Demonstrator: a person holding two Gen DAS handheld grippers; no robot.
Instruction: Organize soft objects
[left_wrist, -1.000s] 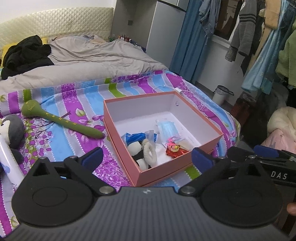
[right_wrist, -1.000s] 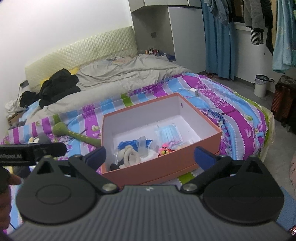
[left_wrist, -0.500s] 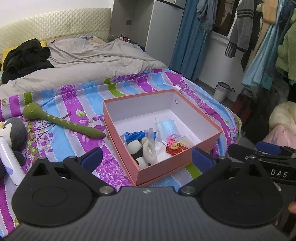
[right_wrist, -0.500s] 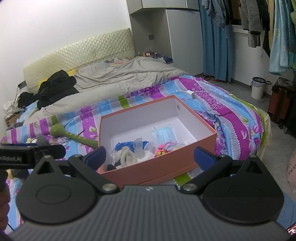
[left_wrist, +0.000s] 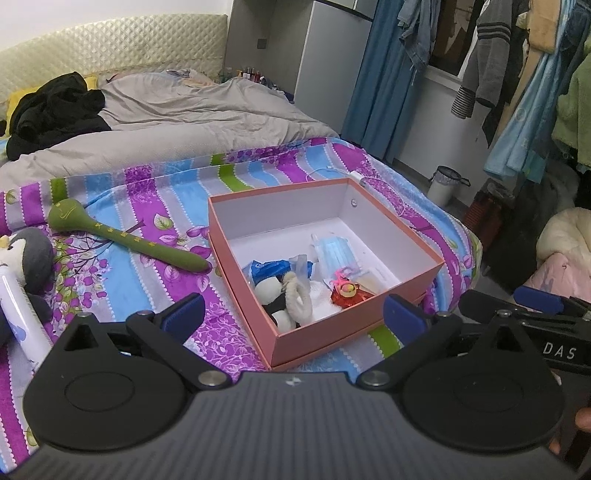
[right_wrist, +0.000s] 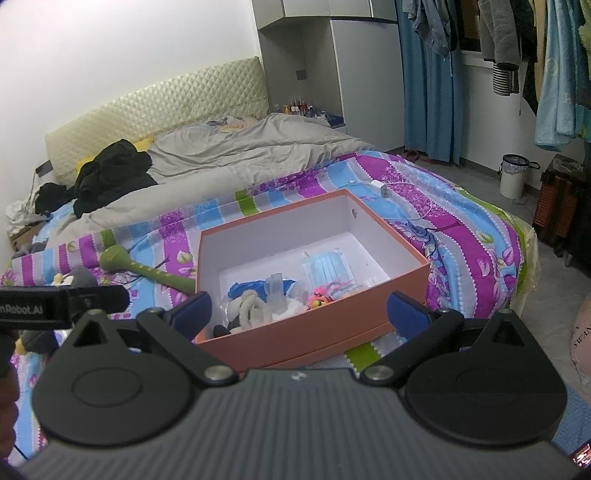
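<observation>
An open pink box (left_wrist: 354, 332) (right_wrist: 314, 332) sits on the striped bedspread. Inside lie a panda plush with a cream ring (left_wrist: 291, 295) (right_wrist: 247, 310), a blue pack (left_wrist: 267, 266), face masks (left_wrist: 338, 253) (right_wrist: 327, 266) and a small red toy (left_wrist: 345, 293). Left of the box, a green long-handled soft toy (left_wrist: 122, 236) (right_wrist: 147, 269) rests on the bed, with a grey penguin plush (left_wrist: 31, 258) (right_wrist: 79, 278) and a white tube (left_wrist: 26, 314) further left. My left gripper (left_wrist: 293, 314) is open and empty before the box's near corner. Open too, my right gripper (right_wrist: 299, 310) hovers at the near wall, holding nothing.
A grey duvet (left_wrist: 177, 122) and black clothes (left_wrist: 51, 110) cover the far half of the bed. A white charger with cable (right_wrist: 380, 188) lies behind the box. Hanging clothes (left_wrist: 517, 74), a small bin (right_wrist: 513, 173) and a cabinet (right_wrist: 365, 74) stand to the right, beyond the bed's edge.
Both grippers have drawn back and risen slightly, so the box looks a little farther off. Nothing was taken or let go; the jaws stayed open.
</observation>
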